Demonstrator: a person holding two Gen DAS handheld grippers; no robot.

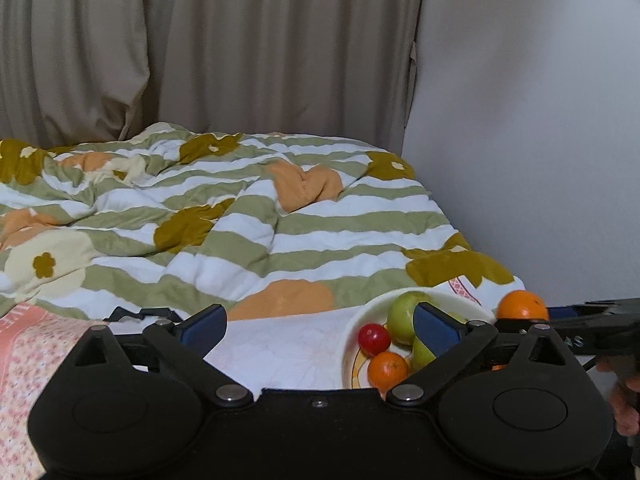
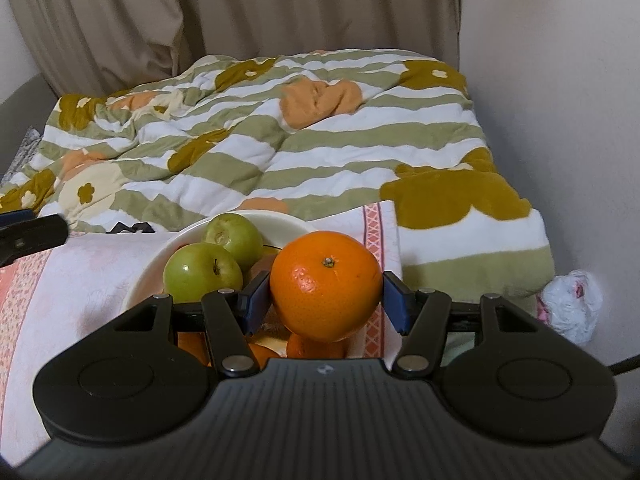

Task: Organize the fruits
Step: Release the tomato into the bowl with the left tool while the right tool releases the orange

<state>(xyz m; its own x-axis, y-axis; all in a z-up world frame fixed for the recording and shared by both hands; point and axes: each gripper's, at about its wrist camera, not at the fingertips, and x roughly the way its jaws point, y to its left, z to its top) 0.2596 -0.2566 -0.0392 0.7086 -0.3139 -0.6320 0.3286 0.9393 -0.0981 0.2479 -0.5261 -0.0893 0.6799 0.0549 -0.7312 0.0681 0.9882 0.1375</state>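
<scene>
A cream bowl (image 1: 362, 316) sits on a pale cloth on the bed. It holds green apples (image 1: 402, 312), a small red fruit (image 1: 373, 338) and a small orange (image 1: 387, 369). My left gripper (image 1: 318, 326) is open and empty, just left of the bowl. My right gripper (image 2: 326, 300) is shut on a large orange (image 2: 326, 286) and holds it above the bowl's right side; that orange also shows in the left wrist view (image 1: 522, 306). In the right wrist view the bowl (image 2: 156, 264) holds two green apples (image 2: 202, 272) and more oranges (image 2: 316, 346) below the held one.
A striped flowered duvet (image 1: 260, 216) covers the bed behind the bowl. Beige curtains (image 1: 200, 48) hang at the back and a white wall (image 1: 520, 140) runs on the right. A crumpled white plastic bag (image 2: 572, 304) lies by the wall.
</scene>
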